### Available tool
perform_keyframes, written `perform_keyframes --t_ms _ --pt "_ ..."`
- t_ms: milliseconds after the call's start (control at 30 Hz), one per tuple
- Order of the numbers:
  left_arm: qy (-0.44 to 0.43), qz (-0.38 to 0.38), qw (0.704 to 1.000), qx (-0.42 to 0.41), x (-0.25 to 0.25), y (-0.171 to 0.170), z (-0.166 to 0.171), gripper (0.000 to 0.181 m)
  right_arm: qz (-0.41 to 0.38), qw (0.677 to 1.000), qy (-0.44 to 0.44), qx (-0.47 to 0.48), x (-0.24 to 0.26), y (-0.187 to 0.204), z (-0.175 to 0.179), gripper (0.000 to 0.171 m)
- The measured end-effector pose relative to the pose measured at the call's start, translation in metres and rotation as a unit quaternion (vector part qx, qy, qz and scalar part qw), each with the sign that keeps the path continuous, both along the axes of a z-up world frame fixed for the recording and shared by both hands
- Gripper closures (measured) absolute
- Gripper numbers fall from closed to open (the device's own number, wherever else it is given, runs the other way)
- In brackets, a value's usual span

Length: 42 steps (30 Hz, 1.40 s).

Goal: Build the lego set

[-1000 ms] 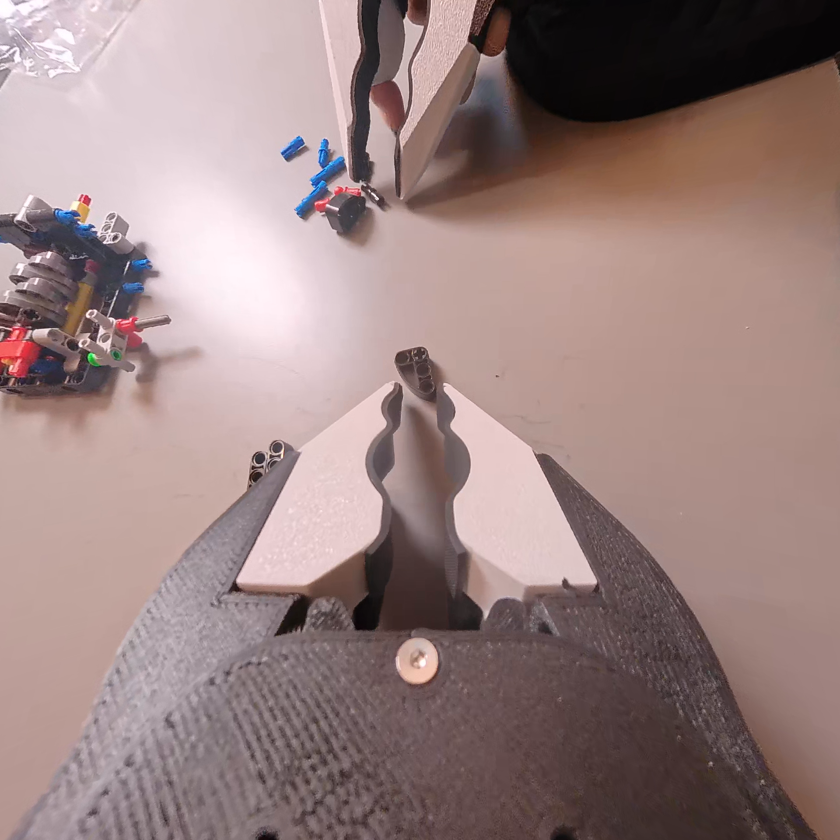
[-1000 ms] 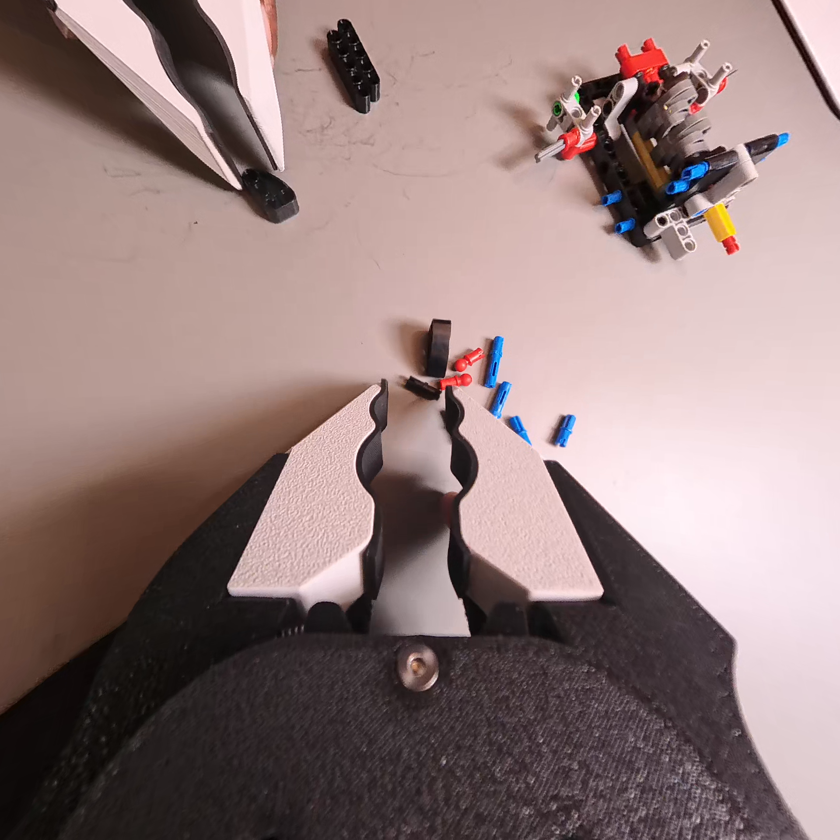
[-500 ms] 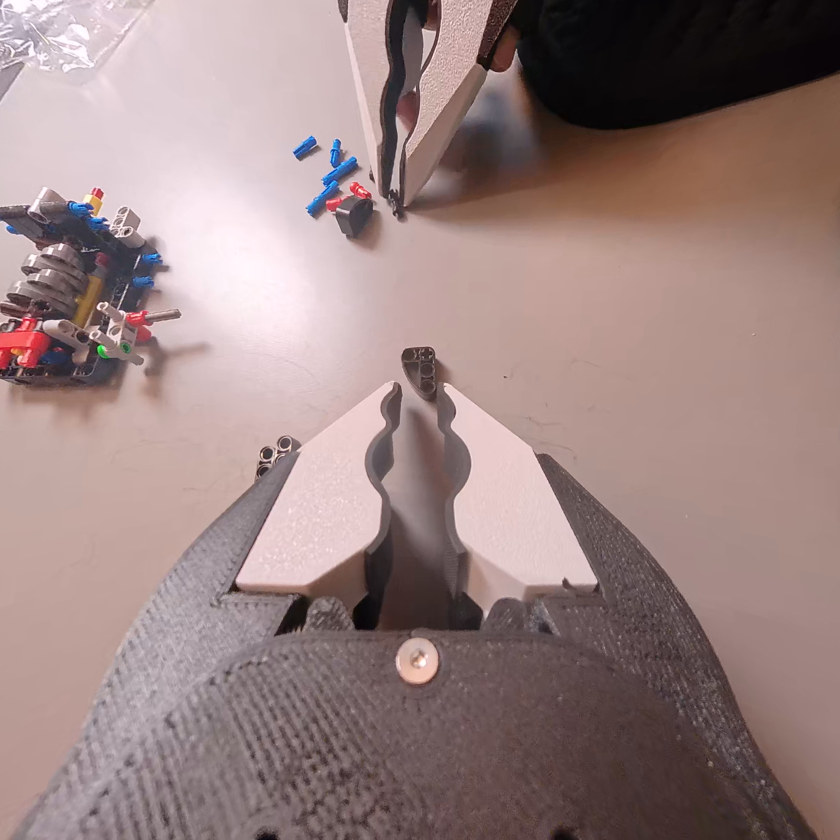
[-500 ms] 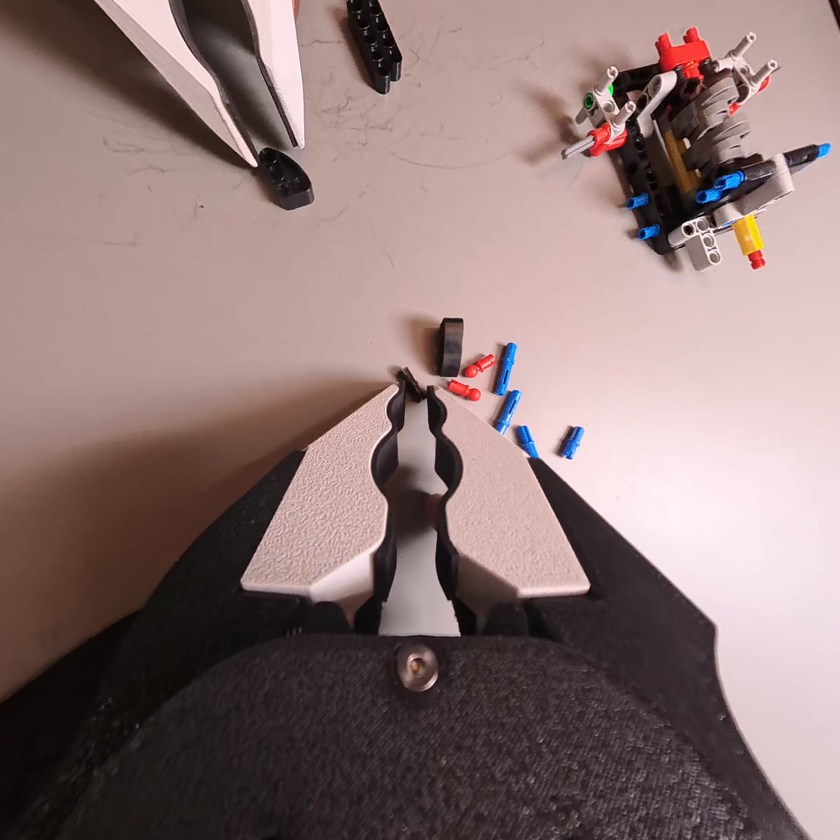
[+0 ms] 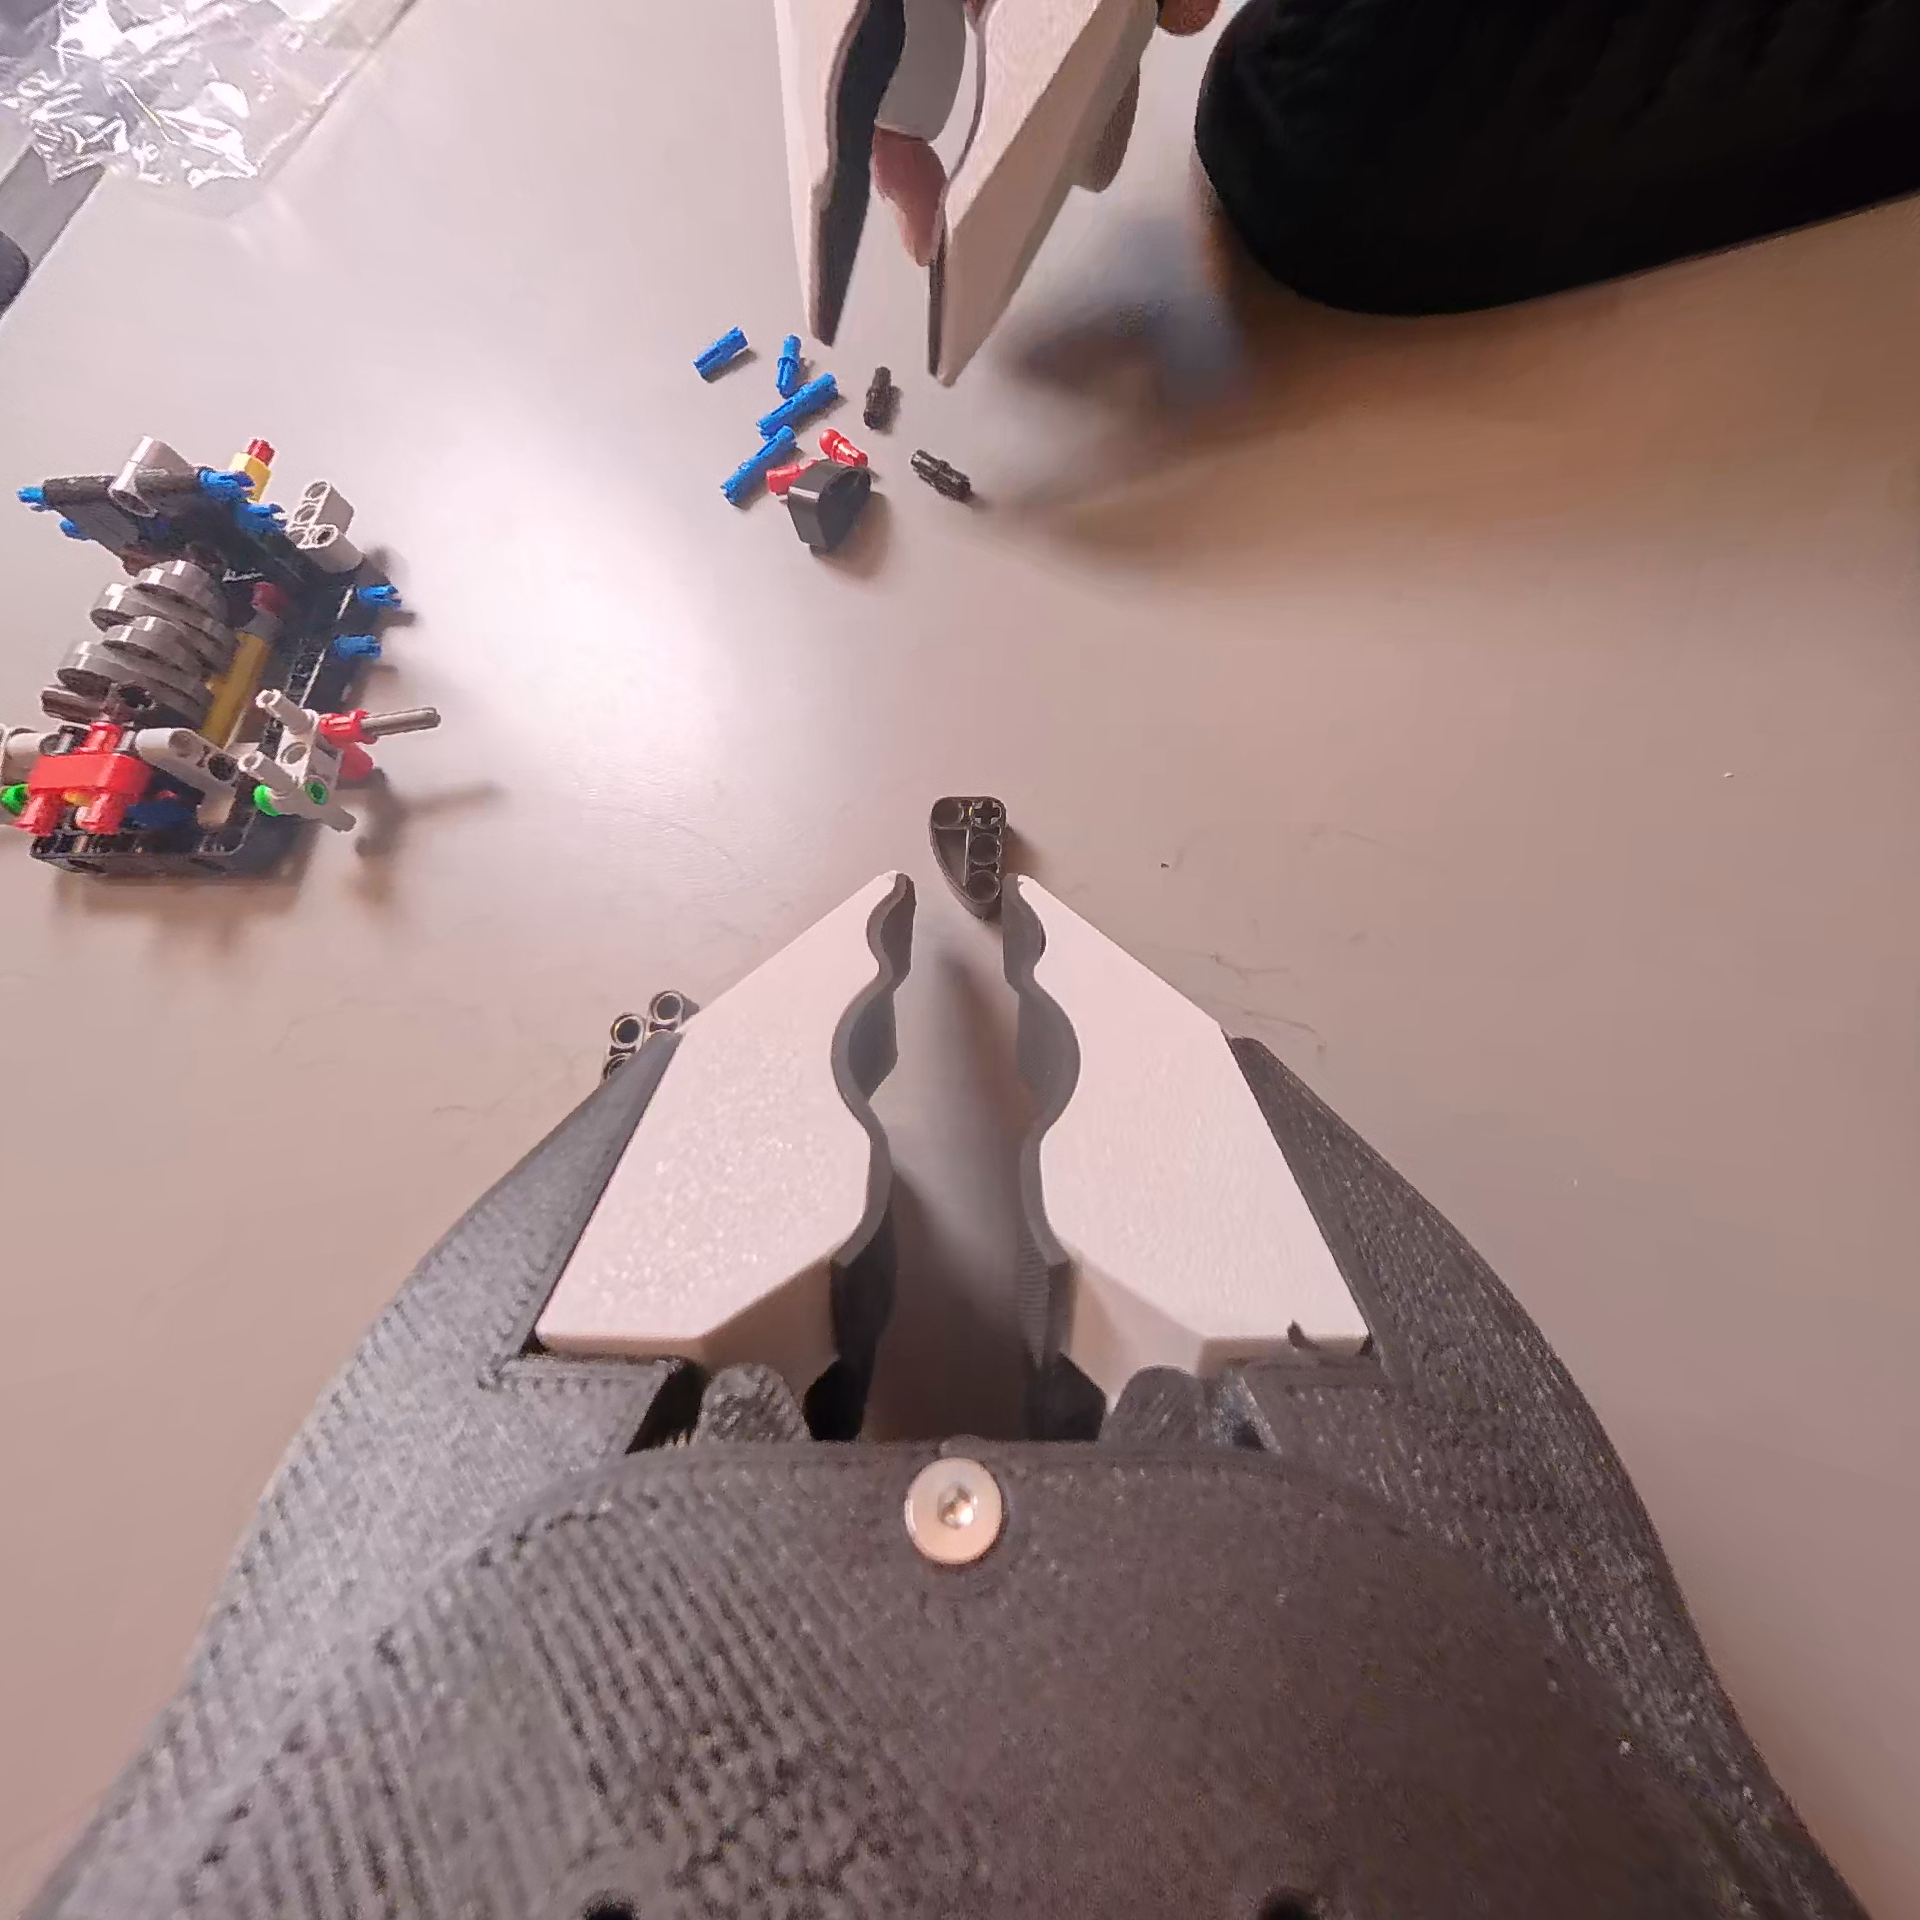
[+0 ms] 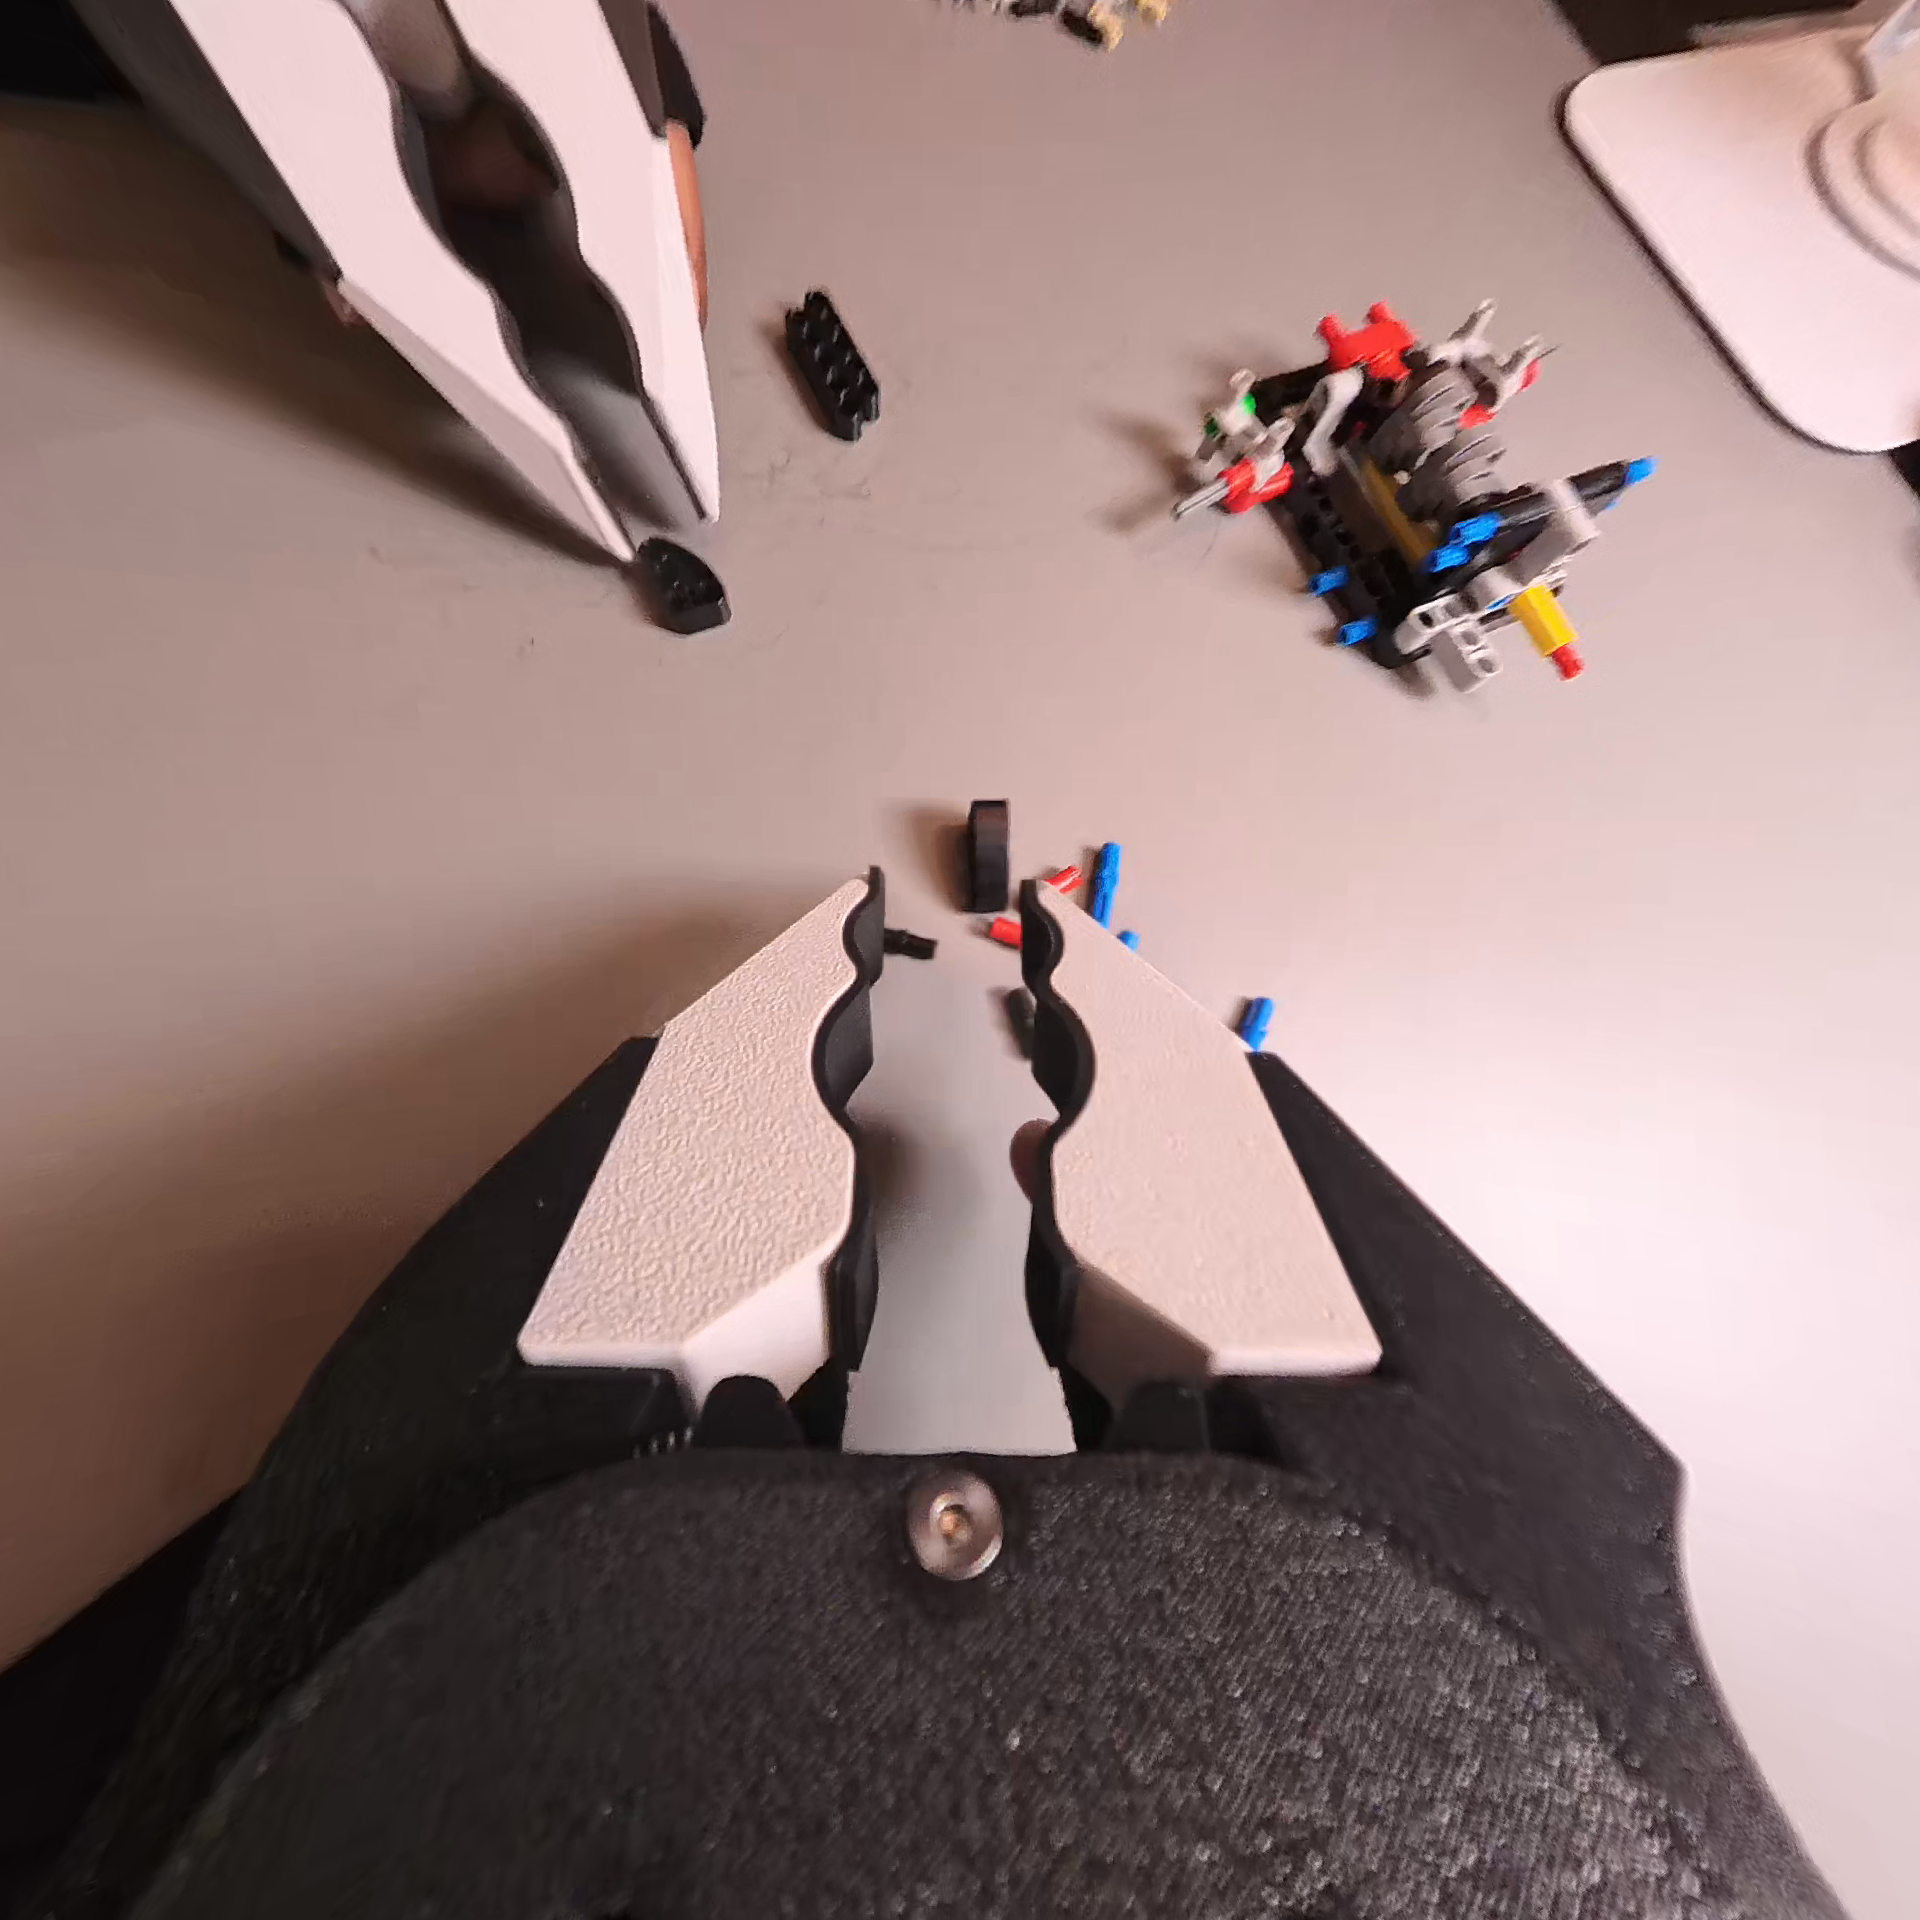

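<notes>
Left tool (image 5: 956, 883) rests low on the worktop (image 5: 1455, 831), fingers parted, empty, a dark curved piece (image 5: 971, 854) at its tips. Right tool (image 6: 951, 894) hovers spread, empty, over loose pins (image 6: 1107, 873). Part-built lego set (image 6: 1423, 499) sits well apart.

You had one half-built model (image 5: 187, 665), four blue pins (image 5: 795, 400), two red pins (image 5: 844, 447), two black pins (image 5: 940, 473), two curved black pieces (image 5: 828, 503) and one black beam (image 6: 831, 366).
</notes>
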<state>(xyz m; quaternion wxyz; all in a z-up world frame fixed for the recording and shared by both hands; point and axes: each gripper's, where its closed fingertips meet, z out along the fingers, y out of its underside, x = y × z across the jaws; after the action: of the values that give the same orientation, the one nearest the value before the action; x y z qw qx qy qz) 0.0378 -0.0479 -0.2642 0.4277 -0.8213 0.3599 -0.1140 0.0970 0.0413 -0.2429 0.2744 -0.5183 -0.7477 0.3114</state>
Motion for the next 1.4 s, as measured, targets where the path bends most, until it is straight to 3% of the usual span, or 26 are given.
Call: perform_keyframes --t_ms 533,1067,1400 --pt "-0.043 0.019 0.998 0.034 -0.004 0.005 0.018 0.166 -0.083 0.992 0.099 -0.006 -0.009 0.035 0.027 0.143" --pt "-0.062 0.047 0.996 0.049 -0.017 0.012 0.025 0.168 -0.117 0.988 0.096 -0.026 -0.011 0.05 0.012 0.147" --pt "-0.105 0.098 0.984 0.11 -0.04 0.021 0.053 0.165 -0.115 0.989 0.093 -0.03 -0.015 0.047 0.006 0.146"
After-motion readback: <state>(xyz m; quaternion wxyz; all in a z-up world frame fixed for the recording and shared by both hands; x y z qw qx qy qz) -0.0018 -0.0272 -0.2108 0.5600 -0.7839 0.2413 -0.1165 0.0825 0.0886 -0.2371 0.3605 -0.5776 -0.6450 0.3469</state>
